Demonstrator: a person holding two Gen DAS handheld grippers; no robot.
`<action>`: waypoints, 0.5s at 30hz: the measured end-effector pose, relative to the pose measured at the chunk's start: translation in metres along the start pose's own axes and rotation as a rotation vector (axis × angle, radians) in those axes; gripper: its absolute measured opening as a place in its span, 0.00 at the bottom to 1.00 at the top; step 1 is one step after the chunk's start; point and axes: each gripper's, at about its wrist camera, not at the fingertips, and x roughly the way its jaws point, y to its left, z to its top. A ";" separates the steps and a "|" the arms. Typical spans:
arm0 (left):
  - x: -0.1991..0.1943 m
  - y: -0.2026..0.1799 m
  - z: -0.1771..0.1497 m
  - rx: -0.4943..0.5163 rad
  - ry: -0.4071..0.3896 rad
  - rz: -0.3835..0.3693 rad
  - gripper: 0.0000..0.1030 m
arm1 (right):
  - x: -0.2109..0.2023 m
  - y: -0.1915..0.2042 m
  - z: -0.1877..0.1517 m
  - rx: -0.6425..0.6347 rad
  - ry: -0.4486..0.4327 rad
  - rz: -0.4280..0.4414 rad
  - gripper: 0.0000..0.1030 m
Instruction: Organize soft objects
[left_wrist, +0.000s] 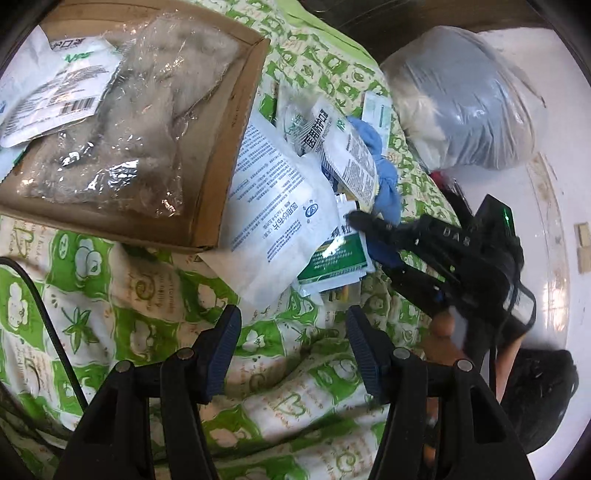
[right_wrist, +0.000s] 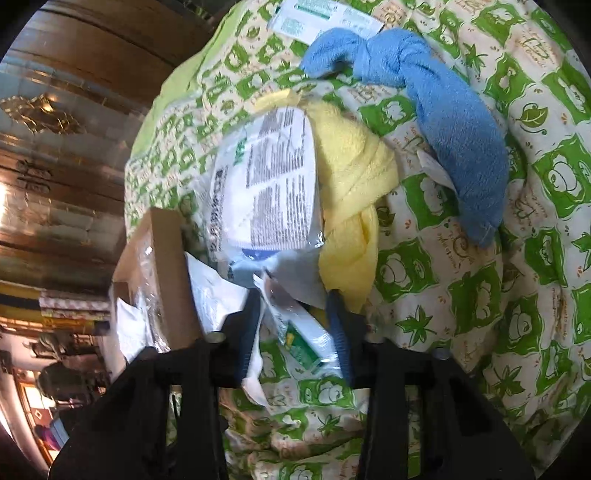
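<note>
Soft objects: a heap of white printed packets (left_wrist: 273, 192), a knotted blue towel (right_wrist: 454, 122) and a knotted yellow towel (right_wrist: 351, 192) lie on a green-and-white patterned bedspread (left_wrist: 147, 332).
Green sachet: a small green-and-white sachet (right_wrist: 303, 343) sits at the near edge of the heap, between the fingers of the right tool.
Right tool (right_wrist: 295, 328): its narrowed jaws stand on either side of the sachet; whether the pads press on it cannot be told.
Left tool (left_wrist: 293, 325): jaws spread wide with nothing between them, hovering over the bedspread just in front of the heap.
Cardboard box (left_wrist: 236, 147): shallow and open, beside the heap; a large clear bag of grey fluffy material (left_wrist: 140, 122) and a white packet (left_wrist: 55, 88) lie in it.
Beyond the heap: a bulging clear plastic bag (left_wrist: 469, 99) holding grey and white stuffing.
</note>
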 end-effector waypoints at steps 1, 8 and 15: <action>0.000 -0.002 0.001 -0.002 -0.007 -0.001 0.58 | 0.000 0.001 -0.001 -0.008 0.007 -0.001 0.17; 0.016 -0.025 0.009 0.055 -0.027 0.141 0.58 | -0.026 -0.005 -0.006 0.003 -0.080 0.042 0.03; 0.057 -0.081 0.002 0.403 -0.115 0.477 0.58 | -0.042 -0.024 -0.005 0.078 -0.148 0.129 0.03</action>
